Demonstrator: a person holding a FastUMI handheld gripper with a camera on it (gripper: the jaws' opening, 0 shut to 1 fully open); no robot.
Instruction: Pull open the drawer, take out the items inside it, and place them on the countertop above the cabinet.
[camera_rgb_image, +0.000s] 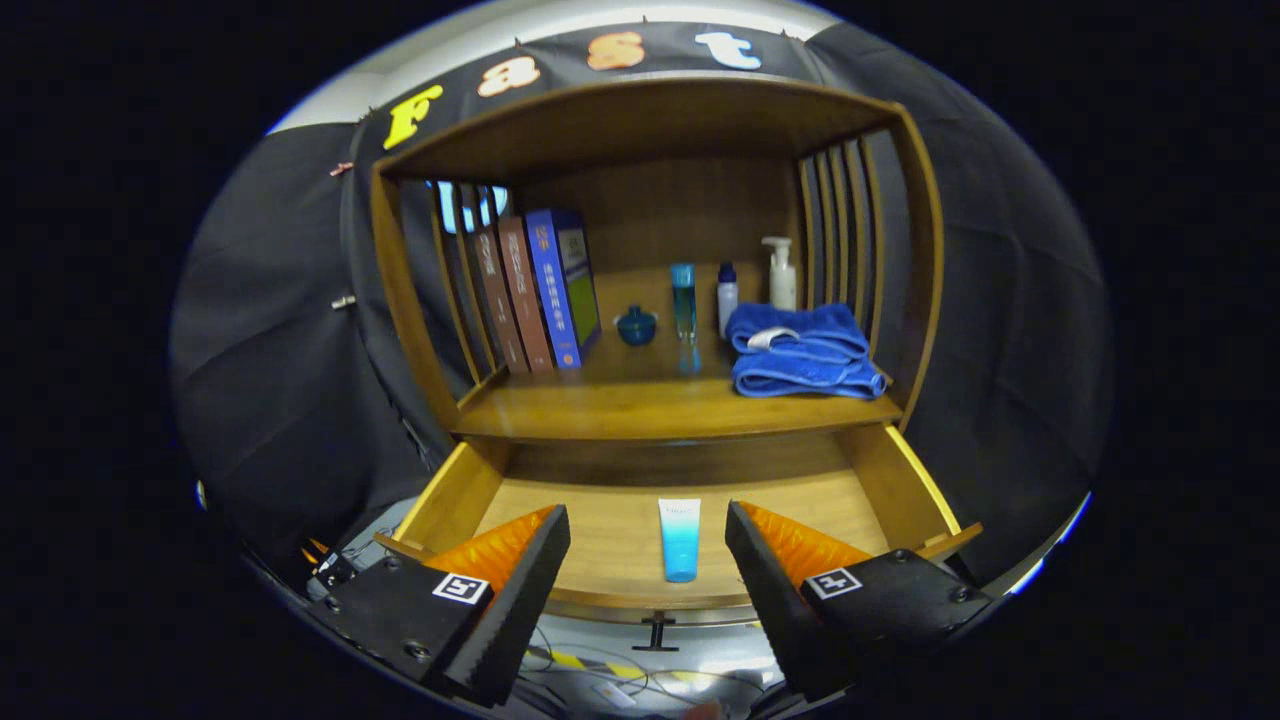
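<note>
Gripper (648, 545): fingers spread wide, holding nothing, poised over the front edge of the pulled-out drawer.
Fingers (520, 580): one to each side of the tube, neither touching it.
Floor: cables and a strip of striped tape (570, 660) lie below the drawer front, between the finger bases.
Handle (656, 632): small dark pull at the middle of the drawer front, just below the rim.
Drawer (905, 480): wooden, pulled out toward the gripper, its bottom bare apart from one item.
Tube (680, 540): lies flat in the drawer near its front rim, blue cap end toward the gripper, pale end toward the back, centred between the fingers.
Countertop (620, 410): wooden shelf just above the drawer, bare along its front part.
Towel (805, 352): blue, folded, stacked on the right of the countertop, with a small white thing on top.
Books (535, 290): a few standing and leaning at the left of the countertop against the slatted side.
Jar (636, 326): small, blue, round, just right of the books.
Tall bottle (683, 298): clear blue, upright, mid-shelf beyond the jar.
Small bottle (727, 295): white with dark cap, just right of the tall one.
Pump bottle (780, 274): white, upright behind the towel, near the back panel.
Cabinet (640, 125): open wooden frame with slatted sides, black cloth wall behind it.
</note>
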